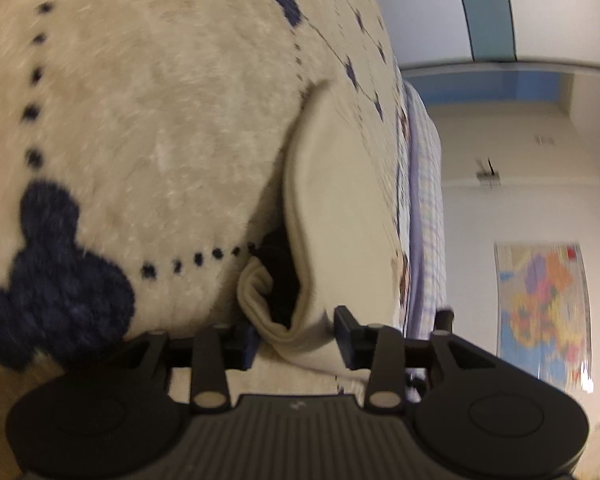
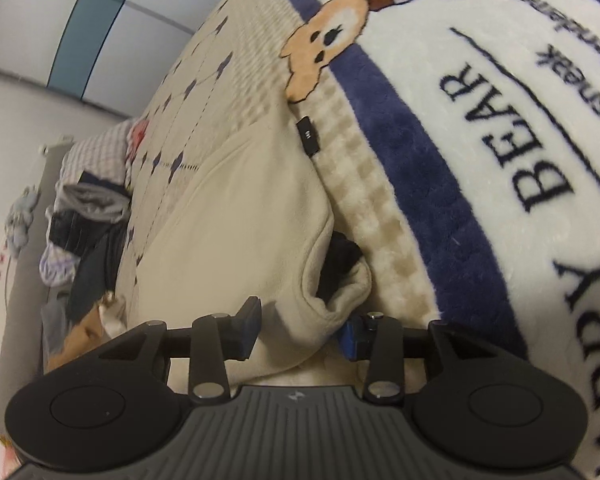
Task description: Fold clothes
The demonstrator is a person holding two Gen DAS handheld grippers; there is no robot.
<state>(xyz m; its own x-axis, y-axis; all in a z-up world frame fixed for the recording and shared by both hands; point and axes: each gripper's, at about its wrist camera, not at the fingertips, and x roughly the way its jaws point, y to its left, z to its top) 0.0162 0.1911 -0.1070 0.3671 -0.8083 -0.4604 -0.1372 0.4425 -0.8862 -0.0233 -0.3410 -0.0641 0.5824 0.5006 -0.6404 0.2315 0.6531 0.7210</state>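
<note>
- Left gripper [image 1: 294, 338]: nearest the lens, jaws closed on a bunched corner of the cream garment [image 1: 332, 208], cloth pinched between the pads
- Right gripper [image 2: 298, 330]: likewise clamped on another corner of the garment [image 2: 236, 216]; dark lining shows in the opening just ahead of each grip
- Garment lies on the bear-print blanket [image 2: 480, 120], most of it spread flat away from the grippers; a small black tag [image 2: 308, 136] sits at its far edge
- Pile of other clothes [image 2: 88, 216] lies well apart at the far end of the bed
- Judged step: both corners of one edge gripped, ready for a fold; no crease visible yet
- Next move calls for lifting both corners together, keeping the edge taut, carrying it toward the far edge and laying it down square
- Risk: thick fleece may slip from the pads
</note>
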